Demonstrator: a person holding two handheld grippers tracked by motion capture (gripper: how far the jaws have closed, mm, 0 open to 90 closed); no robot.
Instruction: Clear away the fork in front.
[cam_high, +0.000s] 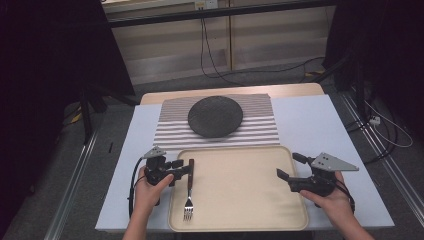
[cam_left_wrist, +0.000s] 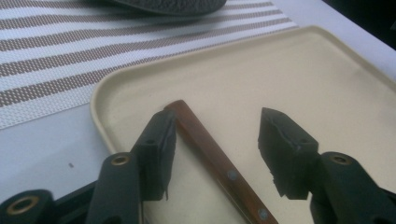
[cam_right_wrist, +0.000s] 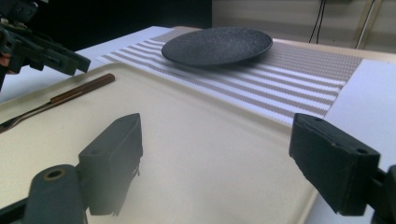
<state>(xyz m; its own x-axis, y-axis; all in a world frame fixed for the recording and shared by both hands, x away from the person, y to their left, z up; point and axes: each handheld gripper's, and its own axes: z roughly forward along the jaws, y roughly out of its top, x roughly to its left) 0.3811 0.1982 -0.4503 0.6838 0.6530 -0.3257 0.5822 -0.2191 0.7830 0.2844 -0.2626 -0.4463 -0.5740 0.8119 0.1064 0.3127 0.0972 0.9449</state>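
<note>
currently a fork (cam_high: 189, 192) is lying near the tray's (cam_high: 240, 220) left edge, apparently just set down; the left gripper (cam_high: 183, 170) is straddling its wooden handle, jaws apart, gripping nothing. the right gripper (cam_high: 289, 167) is hovering wide, empty.

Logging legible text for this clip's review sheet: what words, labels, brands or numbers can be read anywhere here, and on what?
None: no readable text.
The wooden-handled metal fork, beige plastic tray, dark round stone-textured plate and striped woven placemat bear no lettering.
The white wall socket is too small to read.
</note>
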